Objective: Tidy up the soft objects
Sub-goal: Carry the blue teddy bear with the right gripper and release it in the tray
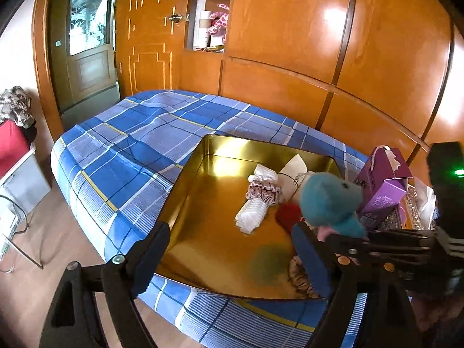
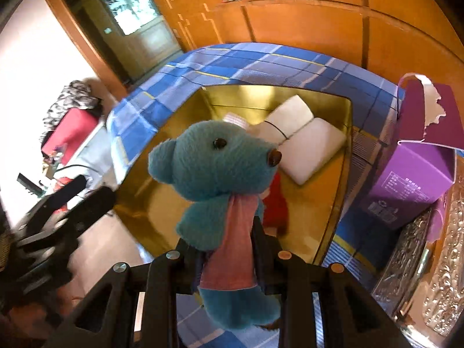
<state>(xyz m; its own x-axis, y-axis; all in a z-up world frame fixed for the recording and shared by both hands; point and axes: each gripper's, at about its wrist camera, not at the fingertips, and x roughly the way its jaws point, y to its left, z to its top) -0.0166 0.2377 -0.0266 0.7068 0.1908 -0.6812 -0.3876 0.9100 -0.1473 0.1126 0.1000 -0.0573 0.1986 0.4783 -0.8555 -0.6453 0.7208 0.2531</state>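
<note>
Right claw (image 2: 229,232): nearly closed, its two fingers pinching the pink-shirted middle of a teal plush bear (image 2: 214,168); the head stands up clear of the fingertips (legs hang below, between the arms of the claw).
Left claw (image 1: 229,249): jaws spread wide, nothing between them; one finger (image 1: 153,252) overlaps the near-left rim of the tin, the other sits over its near-right corner.
Bear's place: held above the gold tin tray (image 1: 185,179), near its right side.
In the tray: a white ribbed cloth roll (image 1: 252,214) ringed by a dusty-pink scrunchie (image 1: 264,191), a folded white pillow-like bundle (image 2: 301,139), something red (image 2: 275,203), another satin scrunchie (image 1: 301,275) at the near edge.
Surface: a bed with a blue plaid sheet (image 1: 121,150); the tray lies on it.
Beside the tray: a torn purple carton (image 2: 417,179), to its right.
Room: glossy orange wood wardrobe panels (image 1: 290,43) behind the bed, a door with frosted glass (image 1: 87,26) at left.
</note>
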